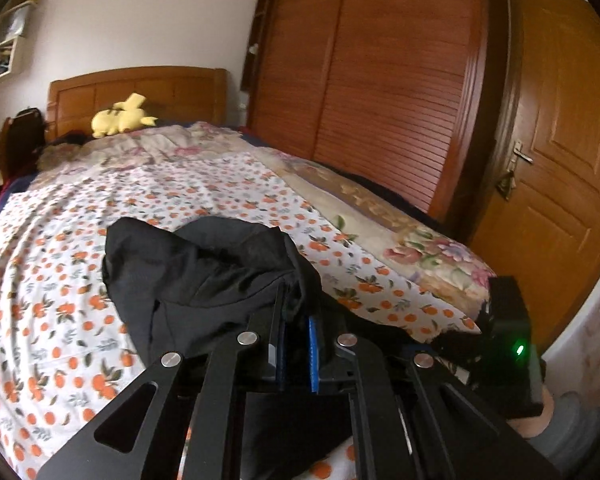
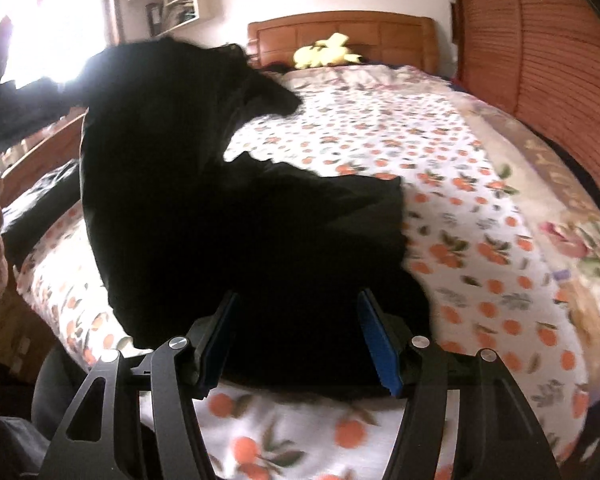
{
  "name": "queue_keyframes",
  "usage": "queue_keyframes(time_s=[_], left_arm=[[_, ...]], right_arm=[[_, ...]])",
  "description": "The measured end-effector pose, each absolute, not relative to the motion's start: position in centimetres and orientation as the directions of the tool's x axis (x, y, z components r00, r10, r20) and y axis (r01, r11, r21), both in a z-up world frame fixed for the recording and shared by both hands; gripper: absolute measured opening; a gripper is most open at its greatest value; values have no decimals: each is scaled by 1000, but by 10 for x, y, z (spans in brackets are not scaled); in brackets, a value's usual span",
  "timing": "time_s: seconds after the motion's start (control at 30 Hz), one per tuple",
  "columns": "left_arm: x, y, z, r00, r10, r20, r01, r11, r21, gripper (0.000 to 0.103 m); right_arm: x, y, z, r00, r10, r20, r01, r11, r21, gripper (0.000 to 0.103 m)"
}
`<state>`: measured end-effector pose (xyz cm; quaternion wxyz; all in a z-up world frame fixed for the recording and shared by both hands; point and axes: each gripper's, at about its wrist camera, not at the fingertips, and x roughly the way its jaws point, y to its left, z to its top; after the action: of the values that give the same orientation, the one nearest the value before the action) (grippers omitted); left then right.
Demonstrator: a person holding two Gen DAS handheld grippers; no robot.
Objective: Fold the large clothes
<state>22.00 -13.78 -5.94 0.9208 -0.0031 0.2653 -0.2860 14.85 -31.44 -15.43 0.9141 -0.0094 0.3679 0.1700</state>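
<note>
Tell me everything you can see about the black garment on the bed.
The black garment is soft, matte fabric, rumpled and unfolded. Part lies on the orange-print sheet; part is lifted, bunched between the shut jaws of the left gripper. The right gripper stands open over its near edge, pads apart from the cloth.

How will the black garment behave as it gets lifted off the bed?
Probably floppy: the black garment bunches and sags from the left gripper, whose jaws are shut on it. Likely light, since one pinch raises a fold. It may drag on the bedsheet.
</note>
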Motion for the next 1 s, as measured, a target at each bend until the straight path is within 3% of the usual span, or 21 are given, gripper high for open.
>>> queue_keyframes(time_s=[0.27,0.43,0.8,1.0], left_arm=[[234,-178,-89,643,-531,-552,554,820,-142,12],[228,-175,-87,647,-549,-530,557,814,-163,61],[214,-135,-65,695,-524,-493,525,838,-151,73],[204,-91,-57,733,-482,-480,479,867,-138,85]], right_arm=[[143,-358,-142,706,238,-667,-238,967,94,58],[134,-367,-130,725,216,-654,-221,972,77,58],[130,-347,-115,742,226,-631,-237,969,68,59],[137,-319,-102,751,253,-610,-278,959,55,60]])
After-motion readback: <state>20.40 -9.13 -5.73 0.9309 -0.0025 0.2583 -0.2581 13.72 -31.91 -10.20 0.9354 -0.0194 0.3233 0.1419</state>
